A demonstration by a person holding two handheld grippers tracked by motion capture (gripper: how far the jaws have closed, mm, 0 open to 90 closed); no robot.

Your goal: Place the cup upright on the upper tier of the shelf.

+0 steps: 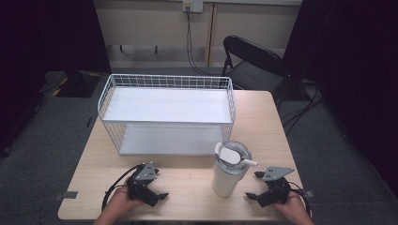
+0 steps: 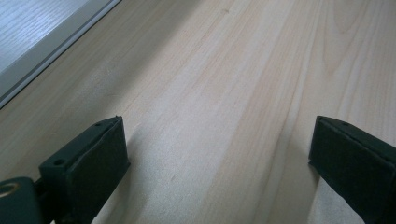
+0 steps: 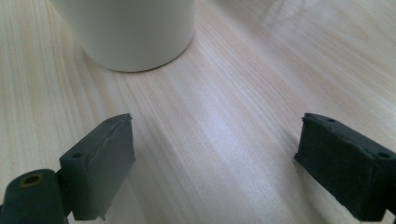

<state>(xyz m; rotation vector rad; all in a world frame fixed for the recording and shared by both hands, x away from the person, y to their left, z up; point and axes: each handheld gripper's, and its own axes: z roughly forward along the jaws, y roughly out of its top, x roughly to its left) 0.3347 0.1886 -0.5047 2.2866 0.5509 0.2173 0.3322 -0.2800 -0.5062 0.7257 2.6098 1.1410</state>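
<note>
- The cup, white with a clear lid and a white straw stub poking out to the right, stands upright on the wooden bench near its front edge, right of the middle.
- The right tool rests low over the bench just to the right of the cup, apart from it; its jaws stand wide apart with nothing between them.
- In the right gripper view, the cup's rounded base sits ahead and to the left, beyond the tips of the right tool, with bare wood in the gap.
- The left tool lies near the front edge on the left, well apart from the cup, held by a hand that comes in from below.
- In the left gripper view, the left tool is spread wide over plain wood grain, holding nothing.
- A white wire basket shelf stands behind both tools, across the middle of the bench; its lower board is just behind the cup.
- The edge of that shelf's board shows at the top left of the left gripper view.
- A black folding chair stands on the floor past the far right corner.
</note>
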